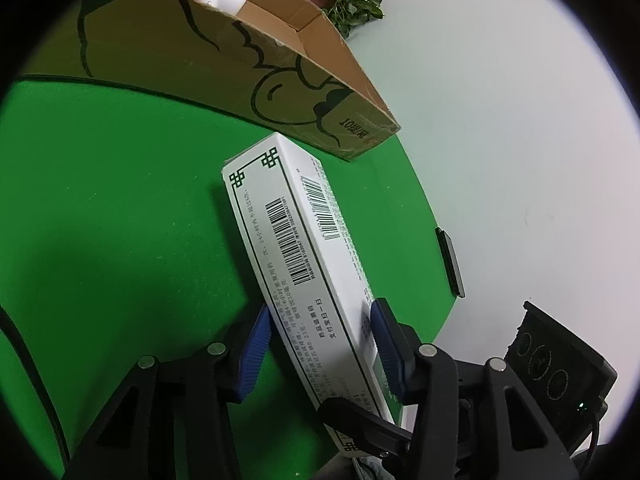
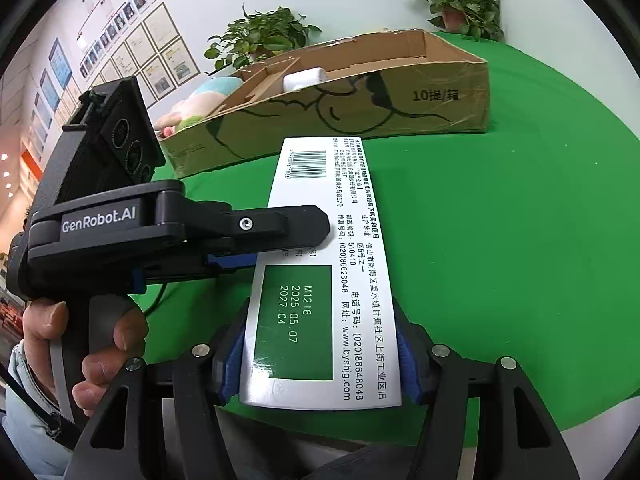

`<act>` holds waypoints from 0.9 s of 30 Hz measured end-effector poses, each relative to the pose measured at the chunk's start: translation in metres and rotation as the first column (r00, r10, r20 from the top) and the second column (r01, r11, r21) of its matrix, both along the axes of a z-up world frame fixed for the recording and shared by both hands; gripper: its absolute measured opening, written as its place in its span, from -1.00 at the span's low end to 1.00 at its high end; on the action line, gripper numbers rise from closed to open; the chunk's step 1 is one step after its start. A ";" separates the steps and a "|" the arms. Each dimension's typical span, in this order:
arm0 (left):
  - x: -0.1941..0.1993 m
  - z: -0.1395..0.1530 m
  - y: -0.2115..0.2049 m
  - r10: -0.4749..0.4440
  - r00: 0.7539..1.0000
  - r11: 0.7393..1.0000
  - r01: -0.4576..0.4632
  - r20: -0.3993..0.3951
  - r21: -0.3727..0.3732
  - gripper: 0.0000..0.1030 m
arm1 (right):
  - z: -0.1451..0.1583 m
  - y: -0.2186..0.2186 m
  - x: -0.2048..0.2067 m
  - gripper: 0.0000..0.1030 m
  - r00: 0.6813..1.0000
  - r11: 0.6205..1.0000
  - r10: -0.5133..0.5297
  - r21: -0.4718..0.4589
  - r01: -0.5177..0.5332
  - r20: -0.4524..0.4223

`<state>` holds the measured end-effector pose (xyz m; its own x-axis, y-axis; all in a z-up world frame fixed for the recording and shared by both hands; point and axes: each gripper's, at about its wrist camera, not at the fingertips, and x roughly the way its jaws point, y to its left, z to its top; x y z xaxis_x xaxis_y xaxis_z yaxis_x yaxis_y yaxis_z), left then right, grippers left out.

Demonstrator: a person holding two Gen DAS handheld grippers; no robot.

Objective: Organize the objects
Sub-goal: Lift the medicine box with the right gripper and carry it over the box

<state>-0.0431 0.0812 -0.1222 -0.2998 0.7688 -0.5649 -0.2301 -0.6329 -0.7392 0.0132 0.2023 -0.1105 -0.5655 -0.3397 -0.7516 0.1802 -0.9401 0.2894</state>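
The left gripper [image 2: 280,240] clamps the white medicine carton [image 2: 320,280] across its thin faces, while the right gripper [image 2: 320,364] pinches its near end across the width — a two-handed hold, probably for steadiness. The carton hangs over the green table [image 2: 520,240], its long axis aimed at the cardboard box [image 2: 360,108] near the far edge.
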 end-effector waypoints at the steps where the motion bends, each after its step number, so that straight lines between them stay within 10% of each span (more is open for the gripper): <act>1: 0.002 0.003 0.000 -0.003 1.000 1.000 0.003 -0.010 -0.001 -0.10 | 0.001 -0.001 0.001 0.13 1.000 1.000 0.004 -0.005 -0.004 -0.001; 17: 0.028 0.093 0.019 -0.033 0.967 0.999 0.025 -0.252 -0.038 -0.17 | 0.066 -0.011 0.007 0.12 0.978 0.999 -0.013 0.048 0.024 -0.210; 27: -0.020 0.151 -0.033 -0.049 0.938 0.998 0.034 -0.343 -0.050 -0.17 | 0.120 -0.005 -0.006 0.12 0.951 0.997 -0.023 0.062 0.044 -0.307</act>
